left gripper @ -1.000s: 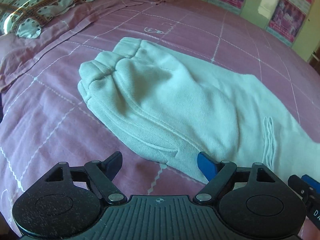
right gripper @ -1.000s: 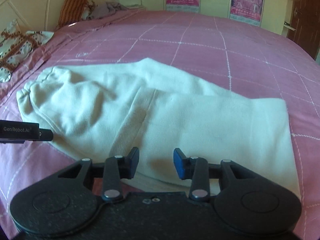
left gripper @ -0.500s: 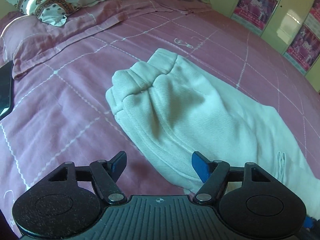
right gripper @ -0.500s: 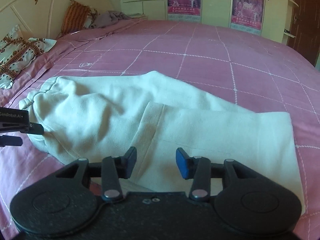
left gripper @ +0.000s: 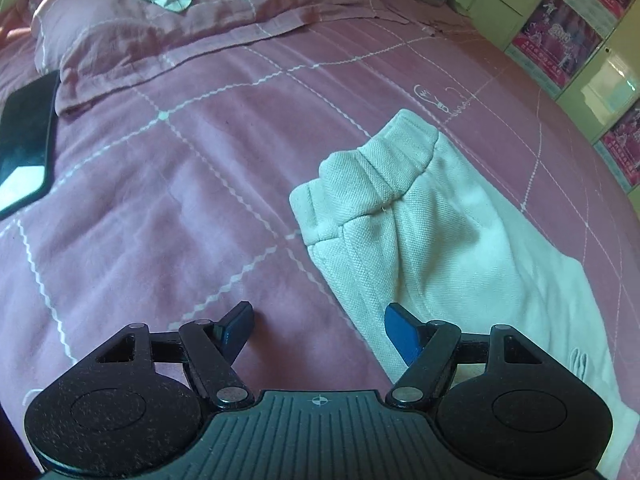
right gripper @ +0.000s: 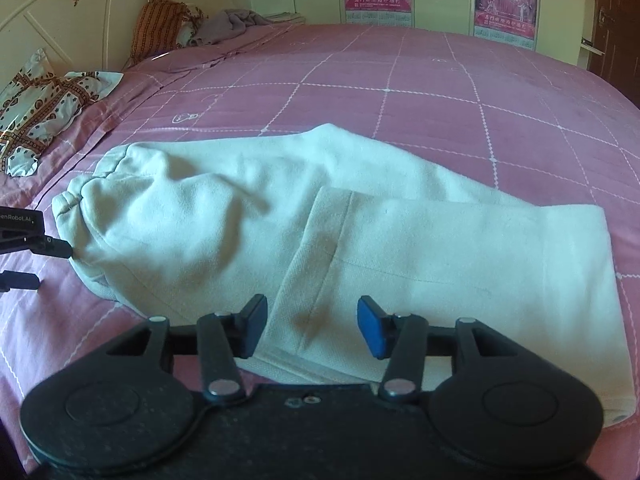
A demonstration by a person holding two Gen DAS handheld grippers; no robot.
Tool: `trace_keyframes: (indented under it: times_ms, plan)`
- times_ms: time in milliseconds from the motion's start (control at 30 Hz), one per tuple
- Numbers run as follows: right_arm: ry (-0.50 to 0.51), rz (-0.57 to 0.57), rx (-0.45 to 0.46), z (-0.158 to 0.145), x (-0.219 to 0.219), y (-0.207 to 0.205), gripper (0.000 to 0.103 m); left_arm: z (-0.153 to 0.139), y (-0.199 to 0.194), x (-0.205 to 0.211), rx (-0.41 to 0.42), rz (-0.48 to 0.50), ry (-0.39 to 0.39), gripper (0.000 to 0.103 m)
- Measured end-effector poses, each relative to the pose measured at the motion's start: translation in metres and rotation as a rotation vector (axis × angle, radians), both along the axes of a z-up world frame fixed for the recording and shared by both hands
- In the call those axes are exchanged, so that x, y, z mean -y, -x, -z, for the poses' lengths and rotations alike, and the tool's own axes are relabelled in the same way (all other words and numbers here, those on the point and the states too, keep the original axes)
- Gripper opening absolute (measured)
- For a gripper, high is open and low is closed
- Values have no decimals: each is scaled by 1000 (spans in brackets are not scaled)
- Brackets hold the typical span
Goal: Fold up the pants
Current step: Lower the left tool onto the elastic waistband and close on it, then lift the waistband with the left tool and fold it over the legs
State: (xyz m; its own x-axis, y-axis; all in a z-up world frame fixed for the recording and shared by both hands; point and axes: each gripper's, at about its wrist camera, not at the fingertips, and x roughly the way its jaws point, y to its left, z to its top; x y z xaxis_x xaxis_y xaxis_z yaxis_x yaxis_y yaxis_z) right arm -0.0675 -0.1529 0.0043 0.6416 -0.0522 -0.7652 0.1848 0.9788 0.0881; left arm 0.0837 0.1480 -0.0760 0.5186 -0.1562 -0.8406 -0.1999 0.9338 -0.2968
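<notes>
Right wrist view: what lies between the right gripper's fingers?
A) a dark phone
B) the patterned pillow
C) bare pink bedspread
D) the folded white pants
D: the white pants lie folded on the pink bedspread, and their near edge sits between the fingers of the right gripper, whose jaws are opening, the pads not pressing the cloth.
</notes>
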Motion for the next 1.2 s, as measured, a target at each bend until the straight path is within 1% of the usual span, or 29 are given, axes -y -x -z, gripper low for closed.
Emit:
trace_keyframes:
  times_ms: [33, 67, 133, 200, 300, 400, 467, 500, 533, 600, 667, 733, 800, 833, 867, 933, 1000, 1067, 1133, 1167, 1200]
  plan:
    - [-1, -1, -16, 4, -2, -1, 52, 3, 0, 2, 5, 7, 10, 81]
    - [-4, -4, -30, 8, -3, 0, 52, 4, 0, 3, 9, 11, 16, 84]
    - [5, -19, -56, 14, -7, 2, 52, 4, -1, 4, 17, 12, 50, 86]
    - [22, -31, -45, 11, -9, 4, 53, 4, -4, 2, 14, -3, 99, 87]
    - [-3, -9, -16, 3, -4, 4, 53, 8, -11, 3, 17, -4, 170, 87]
    - [-5, -2, -7, 0, 0, 2, 53, 18, -17, 9, 22, 10, 239, 87]
    - [-3, 6, -5, 0, 2, 4, 53, 25, -18, 11, 39, -7, 292, 86]
    - [-8, 13, -9, 2, 4, 5, 53, 28, -19, 11, 49, -13, 327, 85]
    - [-14, 19, -13, 3, 7, 7, 53, 32, -21, 12, 54, -21, 360, 73]
    - [-20, 29, -20, 7, 9, 8, 53, 43, -24, 9, 53, -74, 437, 60]
    - [-18, 36, -27, 10, 10, 9, 53, 53, -27, 8, 48, -130, 498, 44]
    - [-10, 36, -25, 11, 10, 10, 53, 61, -30, 8, 48, -162, 540, 39]
    - [-3, 35, -27, 12, 11, 10, 53, 64, -36, 12, 42, -169, 544, 33]
    - [-1, 36, -27, 12, 11, 9, 53, 63, -38, 15, 38, -168, 532, 27]
    - [4, 37, -26, 11, 11, 8, 52, 61, -39, 19, 38, -164, 514, 24]
    - [21, 45, -11, 5, 13, 6, 50, 51, -37, 25, 63, -146, 489, 21]
    - [36, 68, 24, -5, 18, 3, 50, 43, -37, 29, 90, -118, 476, 21]
    - [53, 92, 37, -9, 22, -2, 50, 41, -42, 30, 73, -103, 430, 21]
    - [61, 105, 5, 1, 24, -12, 50, 40, -43, 29, 63, -100, 403, 21]
    - [62, 78, -70, 16, 22, -19, 50, 33, -43, 33, 78, -86, 388, 20]
    - [108, 38, -109, 29, 16, -22, 50, 25, -42, 37, 105, -62, 367, 20]
